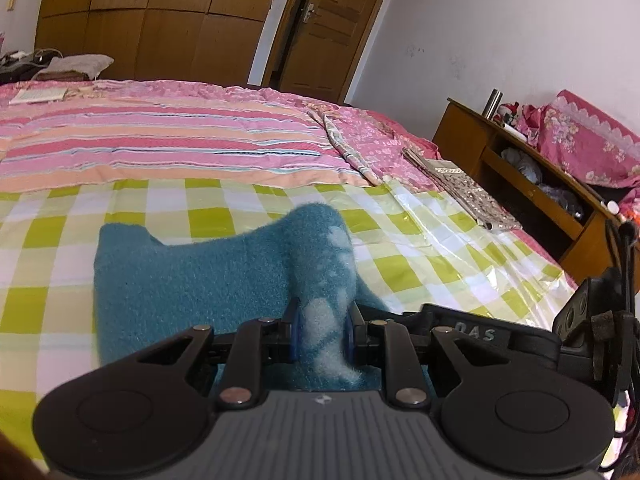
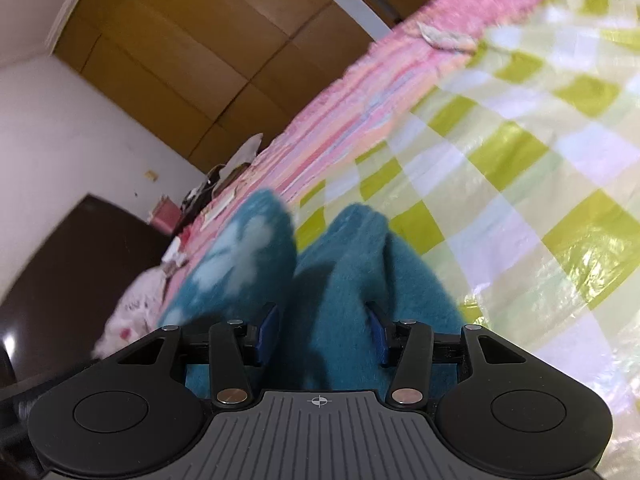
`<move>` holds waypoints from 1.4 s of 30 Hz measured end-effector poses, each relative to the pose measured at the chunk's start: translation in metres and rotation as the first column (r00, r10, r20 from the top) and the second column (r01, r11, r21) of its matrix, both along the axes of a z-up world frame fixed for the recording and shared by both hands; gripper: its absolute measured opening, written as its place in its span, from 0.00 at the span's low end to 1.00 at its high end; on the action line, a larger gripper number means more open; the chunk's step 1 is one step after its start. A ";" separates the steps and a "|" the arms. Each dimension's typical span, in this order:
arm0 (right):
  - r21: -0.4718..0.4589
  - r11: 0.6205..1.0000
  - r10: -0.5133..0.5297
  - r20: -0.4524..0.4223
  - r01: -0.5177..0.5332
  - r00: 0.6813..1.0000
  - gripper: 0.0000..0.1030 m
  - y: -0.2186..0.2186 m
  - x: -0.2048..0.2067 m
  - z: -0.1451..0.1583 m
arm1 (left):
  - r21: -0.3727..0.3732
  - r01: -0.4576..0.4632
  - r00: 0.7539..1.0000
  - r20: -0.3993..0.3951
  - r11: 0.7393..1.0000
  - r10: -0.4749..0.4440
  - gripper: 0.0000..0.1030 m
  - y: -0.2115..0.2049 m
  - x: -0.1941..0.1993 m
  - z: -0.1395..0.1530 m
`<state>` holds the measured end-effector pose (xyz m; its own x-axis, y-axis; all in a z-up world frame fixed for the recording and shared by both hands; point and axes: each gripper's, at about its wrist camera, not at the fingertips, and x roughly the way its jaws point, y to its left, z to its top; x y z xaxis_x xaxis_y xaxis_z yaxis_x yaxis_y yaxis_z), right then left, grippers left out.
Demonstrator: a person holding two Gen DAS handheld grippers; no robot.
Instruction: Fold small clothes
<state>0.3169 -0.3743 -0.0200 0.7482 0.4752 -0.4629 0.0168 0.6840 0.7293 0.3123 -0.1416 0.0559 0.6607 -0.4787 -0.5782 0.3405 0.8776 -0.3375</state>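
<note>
A green-and-white checked plastic sheet (image 1: 420,248) covers the near part of a bed, glossy and creased toward its right edge. Beyond it lies a pink striped quilt (image 1: 168,136), with a pink floral cover (image 1: 372,136) bunched along the right. Brown wardrobe doors (image 1: 160,12) and a wooden door (image 1: 328,28) close off the far wall; the sheet to the left and right of the sock is bare. Just beside the bed on the right stands a wooden bedside shelf (image 1: 516,168); its open compartments hold bundled cloth, too dim to tell apart, and a metal flask (image 1: 493,101) stands on top.

A teal fluffy sock (image 1: 188,272) with pale patches lies on the checked sheet. The left gripper (image 1: 322,336) has its blue pads pinched narrowly on a raised fold of the sock. In the right wrist view the right gripper (image 2: 320,332) stands about half open with teal sock fabric between its pads; whether they press on it I cannot tell.
</note>
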 end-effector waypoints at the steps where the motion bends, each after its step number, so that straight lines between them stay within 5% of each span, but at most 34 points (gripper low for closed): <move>1: 0.001 1.000 -0.002 0.001 0.002 1.000 0.46 -0.002 -0.003 0.000 | -0.006 0.002 1.000 -0.002 1.000 -0.002 0.26 0.001 0.000 0.000; 4: -0.122 0.992 -0.014 -0.004 0.013 1.000 0.46 0.000 -0.015 0.001 | -0.013 0.010 1.000 0.000 1.000 -0.010 0.26 0.002 -0.001 -0.002; 7: -0.123 0.992 -0.017 -0.009 0.016 1.000 0.46 0.002 -0.014 -0.002 | -0.015 0.013 1.000 -0.003 1.000 -0.013 0.26 0.002 0.000 -0.003; 10: 0.022 0.998 0.063 0.024 -0.064 0.998 0.43 0.003 -0.005 0.004 | -0.024 0.014 1.000 -0.003 1.000 -0.014 0.26 0.004 0.000 -0.003; 13: 0.011 0.997 0.072 0.011 -0.072 0.997 0.38 0.013 0.009 0.000 | -0.035 0.001 1.000 -0.021 0.999 -0.002 0.26 0.010 0.003 -0.004; 15: 0.153 0.987 0.058 -0.043 -0.051 0.997 0.25 0.006 0.018 -0.013 | -0.061 -0.004 1.000 -0.029 0.998 0.002 0.26 0.016 0.003 -0.005; 20: 0.384 0.921 0.069 0.005 -0.066 0.998 0.18 0.018 0.018 -0.010 | -0.128 -0.041 0.999 0.021 0.991 0.044 0.27 0.035 -0.007 0.012; 22: 0.485 0.868 0.093 0.052 -0.107 0.994 0.17 0.029 0.022 -0.004 | -0.151 -0.070 0.995 0.064 0.986 0.080 0.28 0.049 -0.016 0.031; 25: 0.571 0.799 0.130 0.139 -0.187 0.982 0.17 0.053 0.029 0.013 | -0.119 -0.112 0.975 0.180 0.987 0.132 0.29 0.062 -0.033 0.061; 27: 0.578 0.787 0.137 0.180 -0.217 0.974 0.17 0.063 0.034 0.026 | -0.128 -0.127 0.966 0.210 0.984 0.152 0.29 0.064 -0.034 0.071; 32: 0.573 0.805 0.053 0.192 -0.156 0.980 0.17 0.020 0.031 0.022 | -0.144 -0.056 0.981 0.178 0.988 0.081 0.29 0.014 -0.018 0.056; 39: 0.438 0.882 -0.170 -0.050 0.175 0.984 0.17 -0.060 0.016 -0.052 | -0.035 -0.002 1.000 0.006 0.999 0.002 0.29 -0.088 0.011 -0.035; 42: 0.380 0.898 -0.205 -0.083 0.221 0.975 0.17 -0.071 0.010 -0.073 | 0.022 0.045 0.998 0.039 0.999 -0.046 0.30 -0.108 -0.004 -0.053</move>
<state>0.3265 -0.4455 -0.0930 0.8361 0.4539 -0.3082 0.1651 0.3275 0.9303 0.3087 -0.2495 0.0032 0.6609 -0.4966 -0.5626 0.3928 0.8677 -0.3045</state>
